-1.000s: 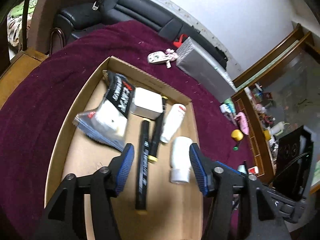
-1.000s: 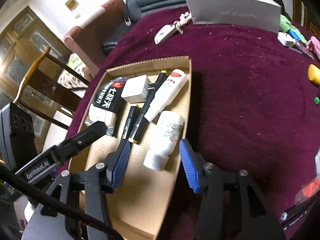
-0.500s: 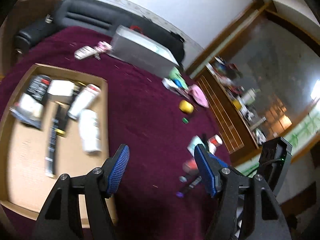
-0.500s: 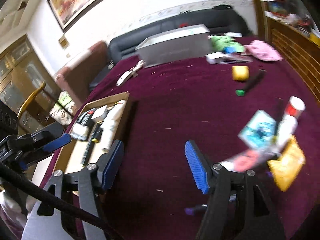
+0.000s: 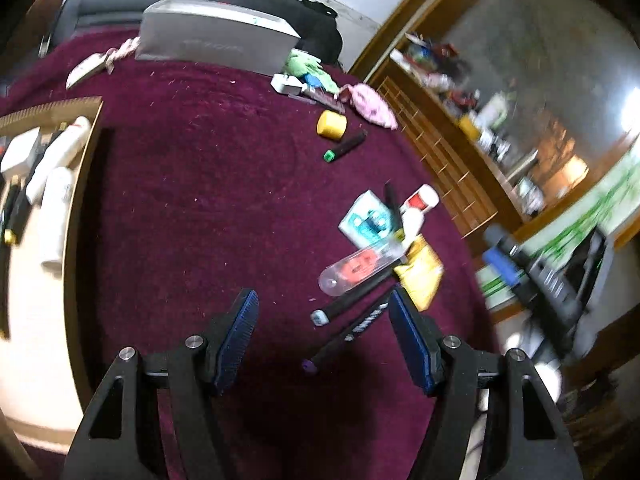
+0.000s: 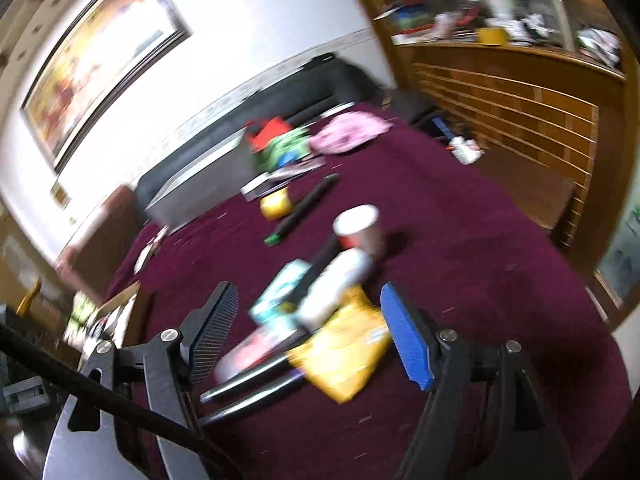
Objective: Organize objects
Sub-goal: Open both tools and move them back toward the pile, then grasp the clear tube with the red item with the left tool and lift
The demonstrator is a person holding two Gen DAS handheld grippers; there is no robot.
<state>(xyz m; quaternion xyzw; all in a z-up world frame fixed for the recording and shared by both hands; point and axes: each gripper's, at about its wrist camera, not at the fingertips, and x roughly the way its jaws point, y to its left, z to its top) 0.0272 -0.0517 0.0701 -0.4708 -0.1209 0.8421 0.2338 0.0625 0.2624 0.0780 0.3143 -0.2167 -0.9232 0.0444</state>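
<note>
Left hand-held gripper: pitched downward over the maroon-covered table; jaws set moderately apart, having just been opening; nothing is held between the blue pads
Right hand-held gripper: angled down toward the table; jaws spread wide, having just been opening; nothing is gripped, the pile being seen beyond and below the pads; it is also seen from the left wrist view, blurred, off the right table edge
Loose pile: located ahead of the left hand-held gripper, toward its right finger; it comprises a teal card pack, a white bottle with red cap, a clear red-filled case, a yellow packet and two dark markers
Markers: laid slanted between the left hand-held gripper's fingertips in the frame; contact is not seen
Yellow packet, right view: framed between the right hand-held gripper's jaws; the white bottle is seen just beyond it
Cardboard tray: placed at the far left of the table, well apart from both hand-held grippers; white bottles and pens are held inside
Yellow cap and green-tipped marker: located further back on the table, side by side
Grey box: positioned at the far table edge
</note>
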